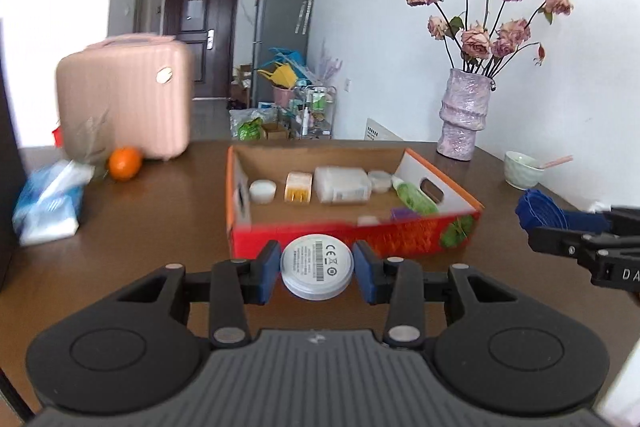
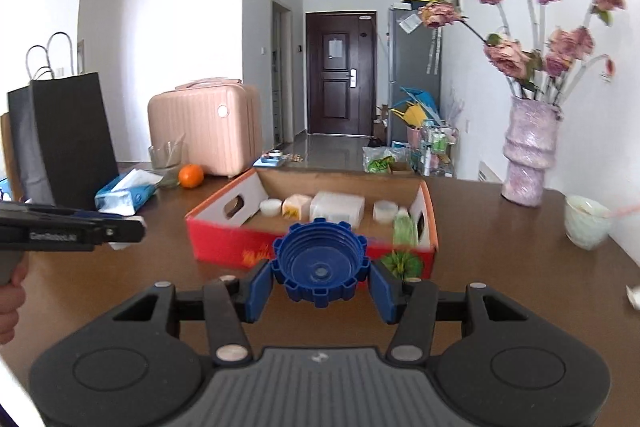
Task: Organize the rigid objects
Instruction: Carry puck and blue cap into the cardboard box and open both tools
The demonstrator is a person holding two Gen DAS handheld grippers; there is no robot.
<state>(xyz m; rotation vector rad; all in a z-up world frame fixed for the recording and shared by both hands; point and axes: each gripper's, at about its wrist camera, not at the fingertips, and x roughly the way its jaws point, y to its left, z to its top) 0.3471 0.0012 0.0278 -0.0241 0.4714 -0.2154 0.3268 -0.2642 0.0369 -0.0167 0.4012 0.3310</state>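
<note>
both wrist views look forward and slightly down over their tongs, sharing the red box (image 1: 352,235).

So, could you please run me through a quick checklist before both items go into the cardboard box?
1. Left tool grips the white round disc: ok.
2. Right tool grips the blue ridged cap: ok.
3. Cardboard box is open on top: ok.
4. Free floor space near the box's front wall: ok.
5. The two tools stay apart: ok.
6. Whether both items fit side by side: cannot tell.
</note>
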